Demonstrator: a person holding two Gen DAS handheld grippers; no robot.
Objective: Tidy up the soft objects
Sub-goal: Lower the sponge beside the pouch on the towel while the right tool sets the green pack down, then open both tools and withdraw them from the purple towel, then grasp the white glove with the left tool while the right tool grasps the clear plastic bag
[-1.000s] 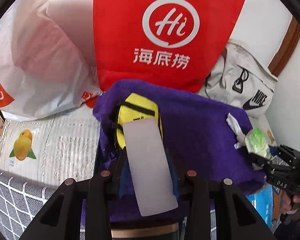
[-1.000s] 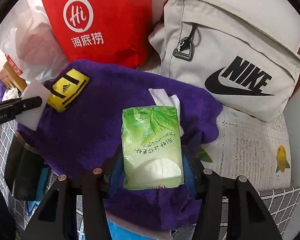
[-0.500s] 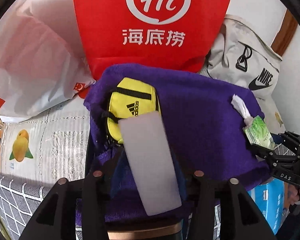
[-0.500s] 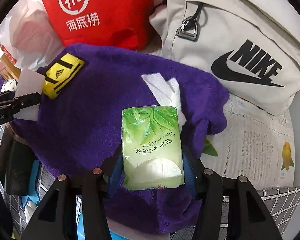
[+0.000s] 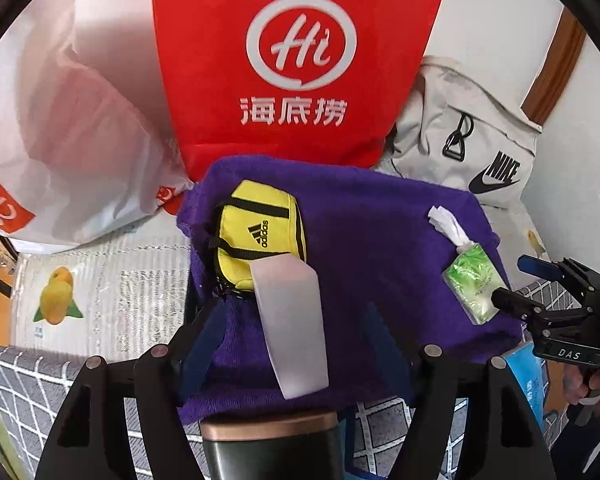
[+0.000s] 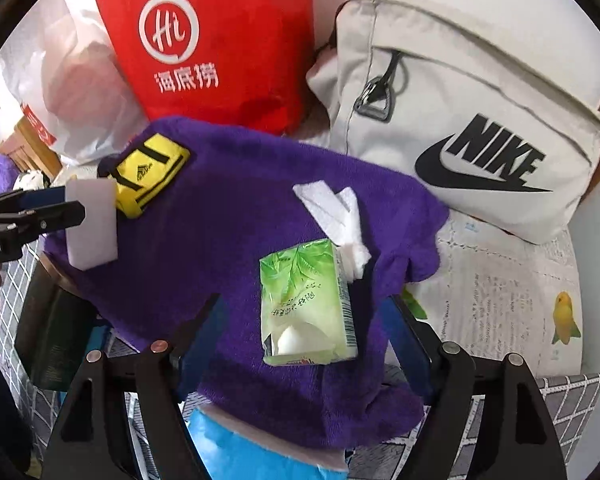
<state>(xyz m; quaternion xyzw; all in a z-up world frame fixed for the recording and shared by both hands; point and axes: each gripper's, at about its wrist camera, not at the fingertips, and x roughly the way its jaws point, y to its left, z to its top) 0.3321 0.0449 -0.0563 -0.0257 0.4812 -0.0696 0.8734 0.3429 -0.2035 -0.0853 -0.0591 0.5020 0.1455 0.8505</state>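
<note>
Left wrist view. Landmark: purple towel (image 5: 380,248), spread over a raised support.
- White sponge block (image 5: 290,324): lies on the towel's near part, between the fingers of the left gripper (image 5: 296,344). Jaws stand wide apart, with clear gaps on both sides of the block; nothing clamped. Long axis runs roughly along the gripper's line of sight, leaning slightly left at the far end.
- Yellow Adidas pouch (image 5: 260,236): on the towel's far left part, touching or just overlapped by the block's far end; which of the two cannot be told here.
- Red paper bag (image 5: 300,60), white plastic bag (image 5: 72,120) and grey Nike bag (image 5: 472,136): behind the towel's far edge.

Right wrist view. Same landmark, purple towel (image 6: 240,216).
- Green tissue pack (image 6: 306,304): rests on the towel's near right part, between the open fingers of the right gripper (image 6: 304,332); jaws apart, not touching it. Long axis points away from the gripper; a white tissue (image 6: 336,216) trails from its far end.
- Left gripper seen at the towel's left edge, beside the block.

Judgement: each item lies dead ahead of its own gripper, so each arm is the nearer one for its item.
</note>
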